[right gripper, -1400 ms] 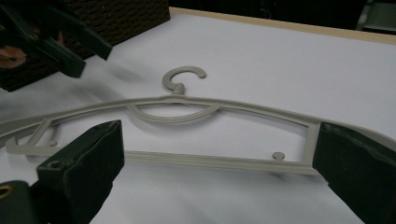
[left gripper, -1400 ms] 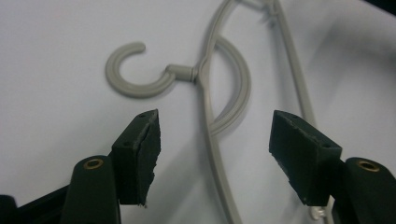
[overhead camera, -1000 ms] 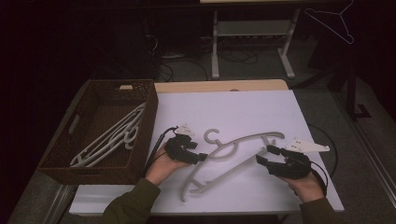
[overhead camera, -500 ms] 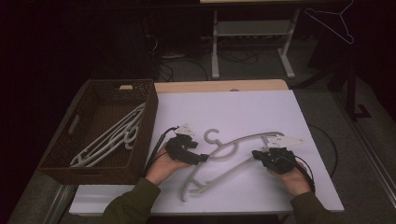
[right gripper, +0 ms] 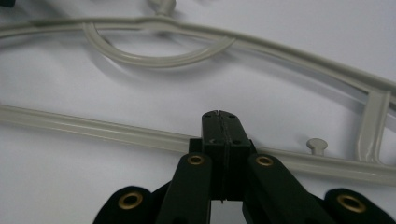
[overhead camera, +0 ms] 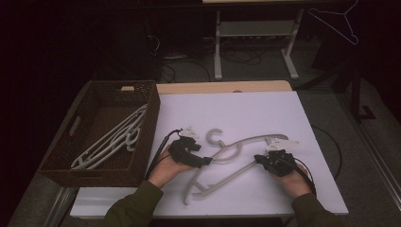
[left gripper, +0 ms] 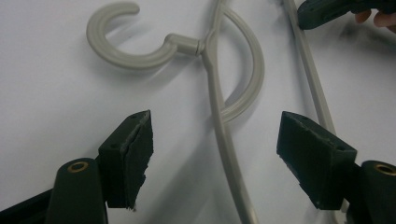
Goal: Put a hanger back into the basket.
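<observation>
Two claws of mine are on one grey hanger point(overhead camera: 227, 176), and that is where things could go wrong. My left claw point(overhead camera: 205, 161) is wide; its jaws have just been opening, and the hanger's long arm point(left gripper: 219, 126) runs up between them without touching either pad. My right claw point(overhead camera: 257, 158) is squeezed all the way shut. In the right gripper view its tip sits in the middle of the frame, right on top of the hanger's lower bar point(right gripper: 93, 126), which runs from the left edge to the right edge behind it. I cannot tell if the tip pinches the bar or only rests on it. If it only rests there, I think the hanger will stay flat on the white table point(overhead camera: 246, 113) when I lift, or it will slide away. If only my right claw has it, the hanger may tip and swing, because the hook point(left gripper: 126, 56) end is far from that claw. My left claw could also bump the arm sideways if I move it while it is so wide. In the high view the hanger lies in the lower middle of the frame, with its hook pointing up and my claws at its left and right ends. The brown basket point(overhead camera: 146, 123) sits at the left of the frame with other hangers point(overhead camera: 111, 142) inside. A swinging hanger could catch on the basket's rim.
</observation>
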Available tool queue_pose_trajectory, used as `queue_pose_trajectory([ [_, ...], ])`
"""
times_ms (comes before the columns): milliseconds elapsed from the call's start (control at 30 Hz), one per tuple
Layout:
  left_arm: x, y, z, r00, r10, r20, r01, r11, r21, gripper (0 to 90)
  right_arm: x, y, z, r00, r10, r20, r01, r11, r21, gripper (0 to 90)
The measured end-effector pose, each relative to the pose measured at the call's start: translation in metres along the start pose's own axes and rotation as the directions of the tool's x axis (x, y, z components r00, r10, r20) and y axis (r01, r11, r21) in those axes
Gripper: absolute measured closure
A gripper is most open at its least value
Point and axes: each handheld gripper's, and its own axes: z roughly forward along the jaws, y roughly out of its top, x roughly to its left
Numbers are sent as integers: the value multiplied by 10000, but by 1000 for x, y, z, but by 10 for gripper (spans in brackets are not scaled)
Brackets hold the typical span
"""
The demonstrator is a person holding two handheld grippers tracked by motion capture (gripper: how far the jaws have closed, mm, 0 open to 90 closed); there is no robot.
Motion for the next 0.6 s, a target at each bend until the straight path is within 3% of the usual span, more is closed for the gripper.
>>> queue_pose_trajectory([
  [200, -3, 1, 10, 9995, 195, -258, -191, 9996, 190, 302, 0, -2, 2, 10000, -25, -3, 25, 10000, 93, 896],
  [333, -9, 4, 20, 9963, 760, -403, -732, 9950, 677, 330, 0, -1, 1, 10000, 0, -10, 0, 10000, 83, 896],
  [600, -18, 5, 32, 9854, 1507, -787, -1392, 9809, 1356, 542, 0, -2, 1, 10000, 43, 2, -43, 10000, 85, 896],
])
